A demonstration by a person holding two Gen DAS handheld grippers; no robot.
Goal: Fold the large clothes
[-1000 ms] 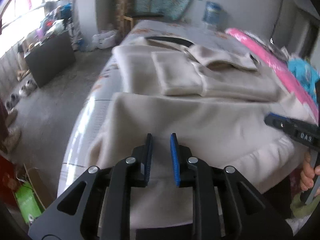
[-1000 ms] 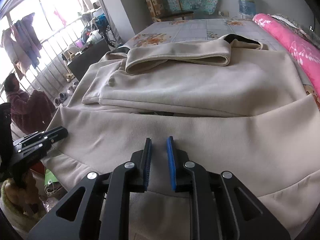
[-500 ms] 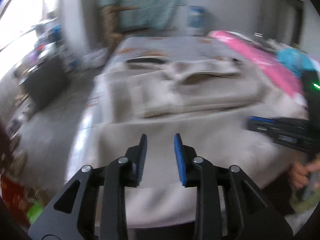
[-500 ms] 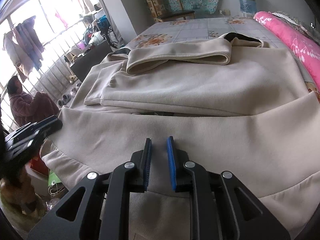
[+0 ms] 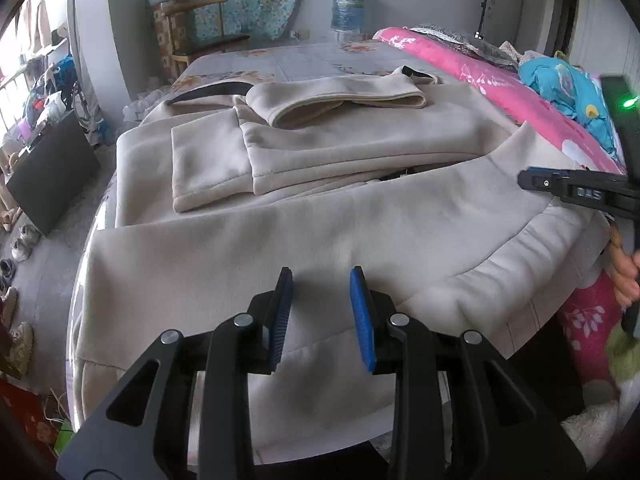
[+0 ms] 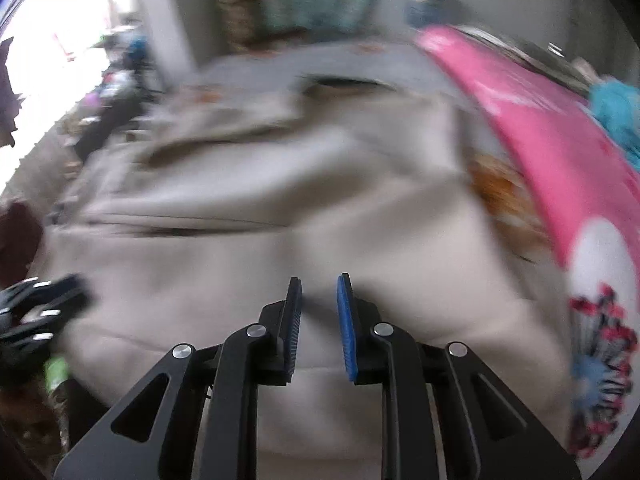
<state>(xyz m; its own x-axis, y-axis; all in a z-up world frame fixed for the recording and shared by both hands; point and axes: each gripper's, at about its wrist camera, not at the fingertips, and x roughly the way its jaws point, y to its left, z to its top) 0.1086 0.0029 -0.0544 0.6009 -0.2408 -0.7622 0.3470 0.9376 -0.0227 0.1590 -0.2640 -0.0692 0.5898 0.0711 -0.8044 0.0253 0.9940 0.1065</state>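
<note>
A large beige garment (image 5: pixel 320 216) lies spread on the bed, its sleeves folded across the far part and its hem hanging over the near edge. My left gripper (image 5: pixel 321 280) is open and empty, hovering over the near hem. The right gripper shows at the right edge of the left wrist view (image 5: pixel 568 188). In the blurred right wrist view the garment (image 6: pixel 280 240) fills the middle. My right gripper (image 6: pixel 319 286) is open and empty above its near right part. The left gripper shows at the left edge of that view (image 6: pixel 36 304).
A pink quilt (image 5: pixel 500 92) and blue bedding (image 5: pixel 568 92) lie along the bed's right side. A wooden chair (image 5: pixel 200 28) and a water bottle (image 5: pixel 348 8) stand by the far wall. A dark cabinet (image 5: pixel 44 172) and shoes (image 5: pixel 20 240) are on the floor left.
My left gripper has opened wider and swung right to face the bed squarely. My right gripper has opened a little and is sweeping to the right, blurring its view.
</note>
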